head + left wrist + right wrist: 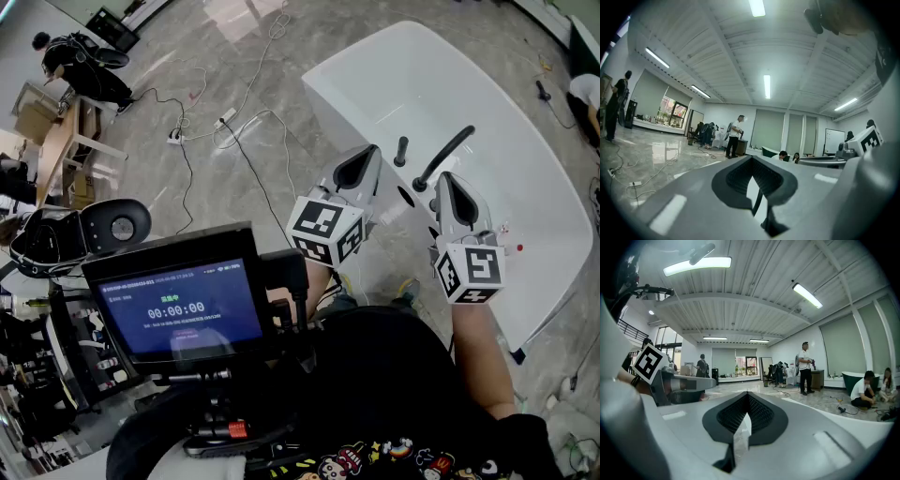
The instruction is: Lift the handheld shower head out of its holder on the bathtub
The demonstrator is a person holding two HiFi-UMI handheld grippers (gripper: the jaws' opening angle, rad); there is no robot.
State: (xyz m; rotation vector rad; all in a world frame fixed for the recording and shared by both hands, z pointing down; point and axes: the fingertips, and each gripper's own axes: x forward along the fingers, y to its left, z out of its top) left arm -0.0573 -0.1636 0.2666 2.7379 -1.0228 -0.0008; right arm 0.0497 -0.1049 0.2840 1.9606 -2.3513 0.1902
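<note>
The black handheld shower head [446, 152] rests slanted in its holder [419, 184] on the rim of the white bathtub [525, 178]. A short black knob [401, 150] stands just left of it. My left gripper [367, 152] is held upright at the tub's near edge, left of the knob, jaws shut and empty. My right gripper [442, 180] is beside the holder, close to the handle's lower end, also shut on nothing. Both gripper views aim up into the room; the left gripper [752, 180] and right gripper [745, 418] show only a thin slit, with no shower head in sight.
Cables [230, 122] and a power strip [174, 138] lie on the marble floor left of the tub. A camera monitor rig [183, 305] fills the lower left. A person [80, 70] bends near a wooden table [56, 141]. Other people stand [805, 366] and sit [865, 387] in the hall.
</note>
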